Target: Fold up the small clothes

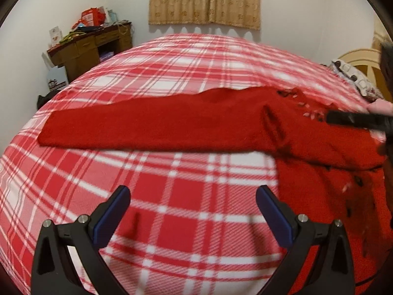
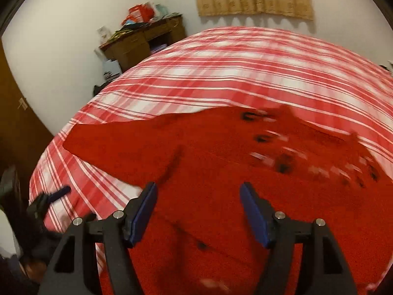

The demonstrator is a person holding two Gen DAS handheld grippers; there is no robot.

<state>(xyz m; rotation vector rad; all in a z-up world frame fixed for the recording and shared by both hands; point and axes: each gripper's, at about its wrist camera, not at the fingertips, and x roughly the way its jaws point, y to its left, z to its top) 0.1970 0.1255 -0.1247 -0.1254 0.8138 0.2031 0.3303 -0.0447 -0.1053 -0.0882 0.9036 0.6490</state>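
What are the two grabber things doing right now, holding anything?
Left gripper: fingers open, empty, above the plaid blanket.
Right gripper: fingers open, holding nothing, over the red sweater.

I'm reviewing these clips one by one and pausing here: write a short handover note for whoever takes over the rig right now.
Left gripper: open, empty, above bare plaid bedspread, beside the garment.
Right gripper: open, nothing between its pads, low over the body of the red sweater.
Sweater: lies on the bed, one sleeve stretched flat out to the left; its patterned part is blurred in both views.
Done: the garment looks spread out; no completed fold is visible.
Left: probably bring the outstretched sleeve across the body, then fold the body. The right-hand side of the sweater is cut off, so check it first.
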